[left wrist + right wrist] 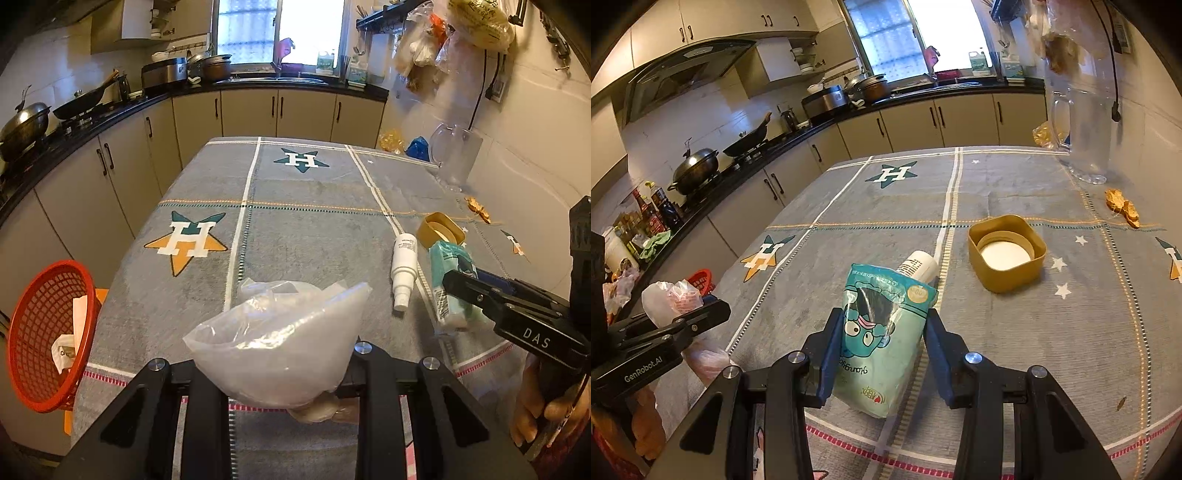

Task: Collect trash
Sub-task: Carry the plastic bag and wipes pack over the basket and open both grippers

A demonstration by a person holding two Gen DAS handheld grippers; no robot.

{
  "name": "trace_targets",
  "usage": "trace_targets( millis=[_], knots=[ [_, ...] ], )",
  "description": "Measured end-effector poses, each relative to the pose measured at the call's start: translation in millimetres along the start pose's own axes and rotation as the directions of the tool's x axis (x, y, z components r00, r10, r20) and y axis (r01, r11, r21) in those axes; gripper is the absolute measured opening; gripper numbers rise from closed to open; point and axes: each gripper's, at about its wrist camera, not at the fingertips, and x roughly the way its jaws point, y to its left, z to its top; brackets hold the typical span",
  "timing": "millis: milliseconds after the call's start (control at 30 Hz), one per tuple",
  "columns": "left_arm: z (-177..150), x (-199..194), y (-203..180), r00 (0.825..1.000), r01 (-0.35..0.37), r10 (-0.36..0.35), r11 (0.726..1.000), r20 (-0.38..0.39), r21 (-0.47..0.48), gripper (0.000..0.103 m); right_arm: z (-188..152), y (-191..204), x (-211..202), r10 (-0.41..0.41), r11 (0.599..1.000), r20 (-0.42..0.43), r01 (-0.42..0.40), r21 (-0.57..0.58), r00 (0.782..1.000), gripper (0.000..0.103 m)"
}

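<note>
My left gripper [275, 376] is shut on a crumpled clear plastic bag [280, 343], which hides its fingertips and hangs above the near end of the table. A red mesh basket [27, 369] with paper scraps in it sits off the table's left edge. My right gripper [882, 325] is shut on a teal cartoon pouch [882, 343], one pad against each of its sides. In the left wrist view the right gripper [465, 291] and pouch [448, 269] are at the right. In the right wrist view the left gripper [701, 314] carries the bag [668, 299] at the far left.
A white spray bottle [404, 269] lies on the grey star tablecloth [295, 221] beside the pouch. A tan square lid [1006, 253] rests behind it. Gold wrapper scraps [1123, 206] and a glass jug [1082, 133] are near the right wall. Kitchen counters run along the left and far sides.
</note>
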Motion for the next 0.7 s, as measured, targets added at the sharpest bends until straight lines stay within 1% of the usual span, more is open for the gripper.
trace_targets(
  millis=[133,333,467,700],
  knots=[
    [-3,-4,8,1.000,-0.006,0.006,1.000,0.008,-0.014,0.026,-1,1,4,0.041,0.999,-0.016,-0.041,0.000,0.999,0.047],
    [-8,-17,23,0.999,-0.037,0.038,0.999,0.032,-0.035,0.026,-1,7,10,0.096,0.995,-0.042,-0.096,0.003,0.995,0.047],
    [-11,-25,37,0.997,-0.055,0.057,0.997,0.044,-0.057,0.027,-2,20,13,0.110,0.994,-0.068,-0.110,-0.003,0.992,0.047],
    [-15,-40,63,0.994,-0.076,0.084,0.991,0.069,-0.108,0.027,-1,49,20,0.168,0.986,-0.114,-0.170,-0.003,0.979,0.047]
  ],
)
